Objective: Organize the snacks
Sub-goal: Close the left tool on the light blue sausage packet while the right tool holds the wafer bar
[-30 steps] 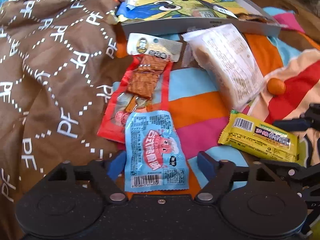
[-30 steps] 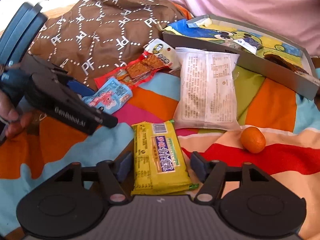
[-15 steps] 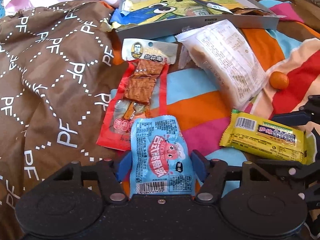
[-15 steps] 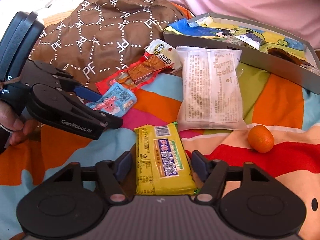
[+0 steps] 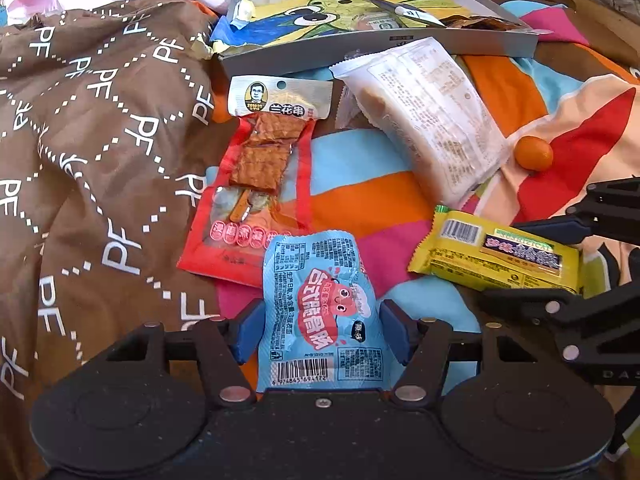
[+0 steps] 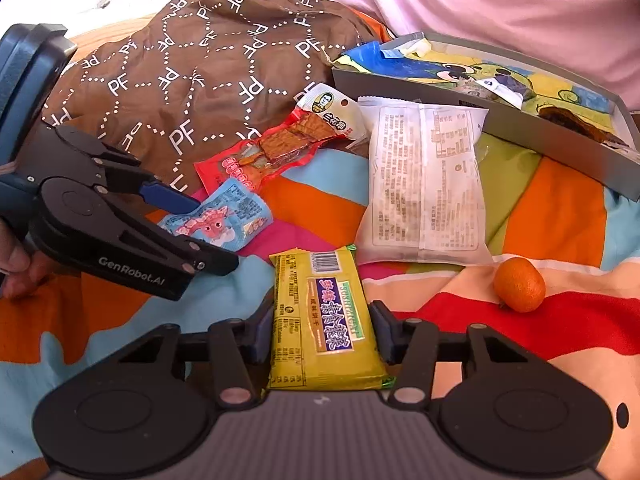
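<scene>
Bedding forms the work surface: a striped, multicoloured blanket with a brown patterned quilt bunched beside it.

Left gripper: both blue pads bracket the light-blue packet, one at each side edge. Contact appears made, but a firm clamp cannot be confirmed. Right gripper: pads stand at both long edges of the yellow packet, in the same bracketing position.

Landmark: grey tray, at the far edge of the blanket, already holding a cartoon-printed bag. Relative to the tray, the white bread packet lies just in front of it, the red skewer packet lies in front of its left end, and the small orange fruit lies further forward, beside the bread packet. Both bracketed packets lie nearest the grippers, well apart from the tray.

Step in hand, by judgement: double pick-up, grasp phase. Next move calls for full closure on each packet, a lift clear of the blanket, then carriage forward over the tray wall. Thin film may slip or crumple.
</scene>
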Tool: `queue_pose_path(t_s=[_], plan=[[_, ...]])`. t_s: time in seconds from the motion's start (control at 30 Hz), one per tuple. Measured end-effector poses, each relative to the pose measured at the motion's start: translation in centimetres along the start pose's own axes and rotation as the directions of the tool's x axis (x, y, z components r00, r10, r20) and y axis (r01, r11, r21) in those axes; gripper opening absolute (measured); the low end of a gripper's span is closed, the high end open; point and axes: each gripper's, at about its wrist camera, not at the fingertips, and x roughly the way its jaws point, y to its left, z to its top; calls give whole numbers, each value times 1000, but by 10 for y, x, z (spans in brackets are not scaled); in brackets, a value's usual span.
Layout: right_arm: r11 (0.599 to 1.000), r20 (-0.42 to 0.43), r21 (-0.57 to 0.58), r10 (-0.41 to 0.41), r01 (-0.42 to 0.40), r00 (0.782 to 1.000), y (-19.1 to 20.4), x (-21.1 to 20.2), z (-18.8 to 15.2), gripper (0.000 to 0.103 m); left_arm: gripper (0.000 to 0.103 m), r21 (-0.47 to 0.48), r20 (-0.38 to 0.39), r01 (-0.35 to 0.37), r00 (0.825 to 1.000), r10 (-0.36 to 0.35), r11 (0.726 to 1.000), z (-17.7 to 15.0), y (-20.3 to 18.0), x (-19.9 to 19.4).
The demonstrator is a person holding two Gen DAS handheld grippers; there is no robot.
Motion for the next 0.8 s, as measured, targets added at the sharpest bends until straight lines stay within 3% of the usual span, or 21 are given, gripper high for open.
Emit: queue_pose_path(t_s=[0.4, 0.5, 0.63, 0.8], plan=[[1000, 14, -21, -20, 21, 1000, 4, -1, 0, 54, 61, 6, 10, 6, 1000, -6, 1000, -4, -2, -3], [989, 54, -118, -79, 85, 995, 17, -4, -1, 53, 59, 21, 29, 2, 1000, -3, 1000, -6, -4, -6], [930, 118, -305, -178, 207, 977, 38, -4, -8, 53, 57, 48, 44, -11, 999, 9, 999, -7, -8, -9], [909, 148, -334, -212, 250, 966, 42, -5, -9, 53, 57, 54, 63, -24, 998, 20, 998, -7, -10, -13]])
